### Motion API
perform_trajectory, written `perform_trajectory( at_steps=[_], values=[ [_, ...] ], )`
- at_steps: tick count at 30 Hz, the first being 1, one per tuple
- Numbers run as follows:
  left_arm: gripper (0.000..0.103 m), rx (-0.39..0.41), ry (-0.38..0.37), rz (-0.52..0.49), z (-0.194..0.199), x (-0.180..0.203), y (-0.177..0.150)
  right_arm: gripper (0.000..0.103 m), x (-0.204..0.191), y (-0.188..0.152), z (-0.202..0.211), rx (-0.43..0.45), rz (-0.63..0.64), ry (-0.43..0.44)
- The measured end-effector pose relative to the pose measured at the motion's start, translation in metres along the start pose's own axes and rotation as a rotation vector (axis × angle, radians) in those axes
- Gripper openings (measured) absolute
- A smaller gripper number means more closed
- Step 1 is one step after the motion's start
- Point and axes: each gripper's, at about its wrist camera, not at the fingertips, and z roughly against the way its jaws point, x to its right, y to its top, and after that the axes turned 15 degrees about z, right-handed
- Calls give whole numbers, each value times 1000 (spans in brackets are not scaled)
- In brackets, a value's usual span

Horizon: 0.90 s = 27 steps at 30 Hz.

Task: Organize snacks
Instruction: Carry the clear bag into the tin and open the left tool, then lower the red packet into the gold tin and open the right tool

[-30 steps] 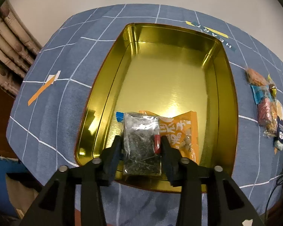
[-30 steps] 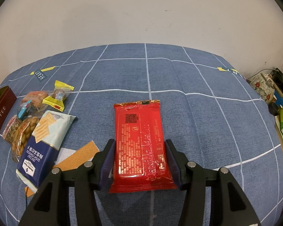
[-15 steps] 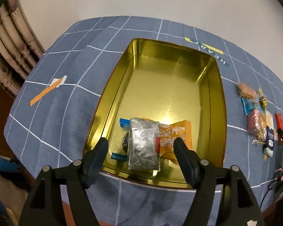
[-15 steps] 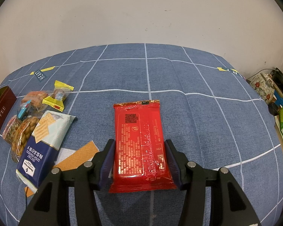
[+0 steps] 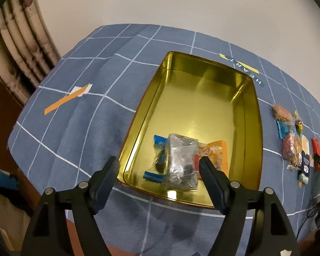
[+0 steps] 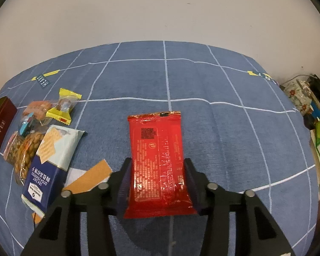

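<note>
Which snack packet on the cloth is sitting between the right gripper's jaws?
The flat red foil packet: it lies alone between the closing jaws, while the blue-and-white cracker packet and the other wrapped snacks lie clustered off to the side.

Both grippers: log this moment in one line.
left gripper: opening, clear packet lies in gold tin | right gripper: closing, fingers astride red packet on cloth

Blue checked tablecloth [image 6: 202, 128] spread over the table, beige curtain [image 5: 17, 49] hung at left, plain white wall [image 6: 160, 10] behind
</note>
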Motion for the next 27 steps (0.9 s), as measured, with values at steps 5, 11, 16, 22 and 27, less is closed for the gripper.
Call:
perform_trajectory(
  at_steps=[5,11,16,22,27],
  values=[
    [73,-1,-34,41,3,-7,4,45,2,1,4,-30,-40,-22],
    [75,-20,-30,80,-1,-13,6,45,-2,7,29,17,-68,-11],
    [76,4,6,106,1,-19,8,45,-33,24,50,62,-26,53],
    [79,26,26,130,4,-26,10,45,-106,49,68,97,89,186],
    [80,40,50,148,5,-31,14,45,-180,64,81,125,212,293]
  ],
)
